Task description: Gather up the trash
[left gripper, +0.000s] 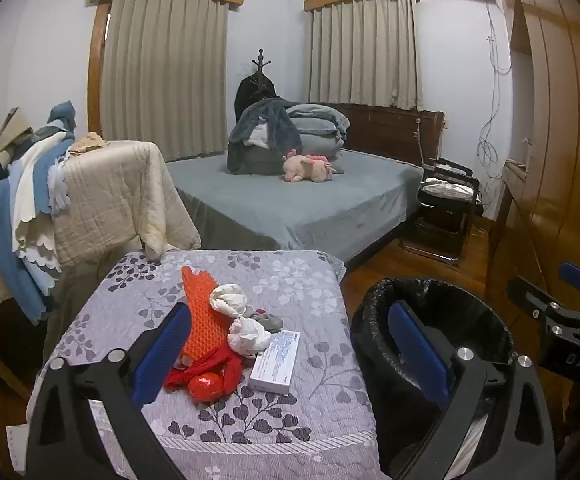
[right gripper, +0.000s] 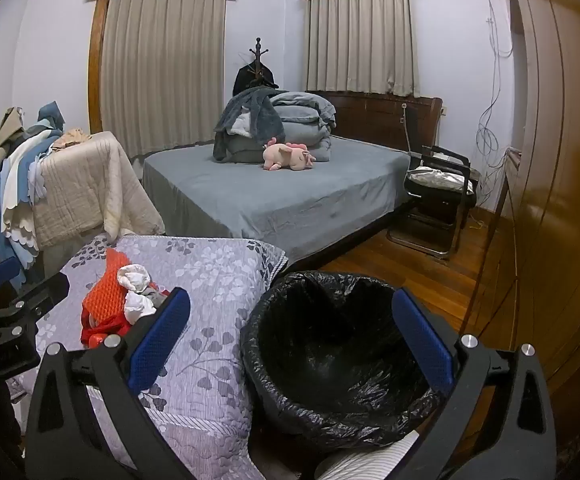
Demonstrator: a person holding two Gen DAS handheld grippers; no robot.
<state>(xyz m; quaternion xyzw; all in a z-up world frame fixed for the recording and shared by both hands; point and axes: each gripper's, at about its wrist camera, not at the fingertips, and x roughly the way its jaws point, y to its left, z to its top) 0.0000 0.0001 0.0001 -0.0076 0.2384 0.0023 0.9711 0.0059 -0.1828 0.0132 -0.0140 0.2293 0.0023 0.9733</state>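
A small pile of trash lies on the grey leaf-patterned quilt [left gripper: 298, 280]: an orange foam net [left gripper: 204, 316], two crumpled white tissues [left gripper: 228, 298], red mesh around a red ball [left gripper: 206, 386] and a flat white box [left gripper: 276, 362]. To its right stands a bin lined with a black bag [left gripper: 486, 308], which looks empty in the right wrist view [right gripper: 330, 344]. My left gripper [left gripper: 289, 307] is open above the pile, touching nothing. My right gripper [right gripper: 290, 298] is open over the bin's near rim, holding nothing.
Behind the quilt is a bed [left gripper: 310, 200] with folded bedding and a pink plush toy [left gripper: 308, 168]. Blankets hang over furniture at the left [left gripper: 102, 196]. A black chair [left gripper: 446, 204] and a wooden wardrobe [left gripper: 562, 140] line the right; wooden floor lies between.
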